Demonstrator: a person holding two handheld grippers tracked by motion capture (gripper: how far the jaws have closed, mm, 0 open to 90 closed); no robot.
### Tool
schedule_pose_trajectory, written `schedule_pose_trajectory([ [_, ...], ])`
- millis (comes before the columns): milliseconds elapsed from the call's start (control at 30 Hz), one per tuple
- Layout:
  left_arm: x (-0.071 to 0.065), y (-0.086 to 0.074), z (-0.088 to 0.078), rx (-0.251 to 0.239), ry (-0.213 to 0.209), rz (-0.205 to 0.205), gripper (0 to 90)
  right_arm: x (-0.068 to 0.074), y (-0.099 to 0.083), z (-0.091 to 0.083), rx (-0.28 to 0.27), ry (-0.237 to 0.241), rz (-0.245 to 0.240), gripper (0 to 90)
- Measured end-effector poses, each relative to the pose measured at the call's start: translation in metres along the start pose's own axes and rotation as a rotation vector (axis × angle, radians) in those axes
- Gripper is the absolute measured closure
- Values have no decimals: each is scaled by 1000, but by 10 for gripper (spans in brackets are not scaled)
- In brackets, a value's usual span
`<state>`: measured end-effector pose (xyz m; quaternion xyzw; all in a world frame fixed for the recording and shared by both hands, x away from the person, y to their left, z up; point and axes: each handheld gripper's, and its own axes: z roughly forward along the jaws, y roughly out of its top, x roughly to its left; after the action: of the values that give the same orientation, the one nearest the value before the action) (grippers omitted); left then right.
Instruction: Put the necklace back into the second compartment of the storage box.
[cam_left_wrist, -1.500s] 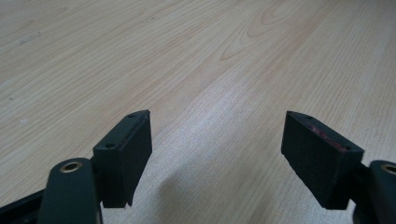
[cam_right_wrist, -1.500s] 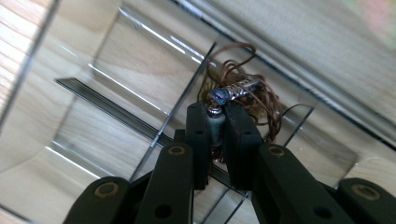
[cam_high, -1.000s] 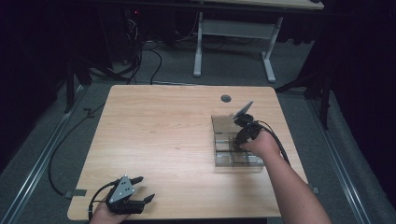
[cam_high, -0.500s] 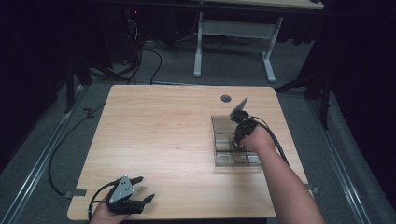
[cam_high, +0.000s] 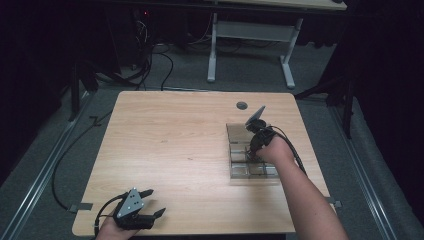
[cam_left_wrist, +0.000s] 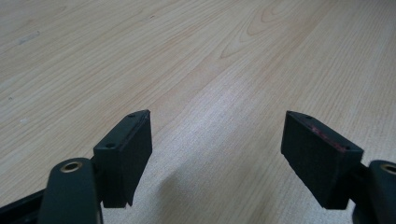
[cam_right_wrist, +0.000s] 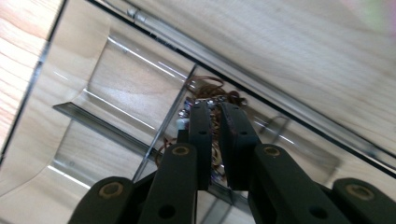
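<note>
Reaching into one clear compartment tray — two grippers.
Right gripper nearly clenched, jaws just reopening slightly over rubber bands; left gripper gapes, empty.

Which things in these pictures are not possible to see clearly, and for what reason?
- Small brown things in the clear box: right gripper view, the right gripper covers most of them; whether its jaws pinch one is unclear.
- Box compartments, high view: the right hand hides several; contents too small.
- Left gripper: left gripper view, jaw bases cut off by the bottom edge.
</note>
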<state>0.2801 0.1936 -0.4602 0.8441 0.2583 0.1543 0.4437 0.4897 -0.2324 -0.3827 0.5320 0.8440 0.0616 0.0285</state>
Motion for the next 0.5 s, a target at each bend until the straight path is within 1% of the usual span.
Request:
schedule_pose_trajectory([
  [67,0,0,0,1,0,0,251,0,0,-3,-6,-2,8,830],
  [100,0,0,0,1,0,0,251,0,-1,-8,-19,2,-2,830],
  [133,0,0,0,2,1,0,251,2,-2,-12,-21,3,2,830],
  [167,0,0,0,3,1,0,252,4,-3,-18,-33,7,-12,831],
  [233,0,0,0,3,2,1,252,6,-3,-20,-33,7,-17,831],
  [267,0,0,0,2,2,2,252,9,-5,-23,-36,2,-22,832],
  [333,0,0,0,2,4,4,252,9,-6,-24,-38,6,-29,833],
  [367,0,0,0,4,3,4,252,11,-7,-25,-36,19,-29,838],
  [400,0,0,0,4,3,4,252,11,-7,-25,-36,19,-29,838],
  [433,0,0,0,4,2,2,252,15,-9,-22,-26,42,-41,844],
  [467,0,0,0,4,2,2,253,15,-9,-22,-26,42,-41,844],
  [500,0,0,1,5,2,2,253,20,-11,-18,-30,55,-55,847],
])
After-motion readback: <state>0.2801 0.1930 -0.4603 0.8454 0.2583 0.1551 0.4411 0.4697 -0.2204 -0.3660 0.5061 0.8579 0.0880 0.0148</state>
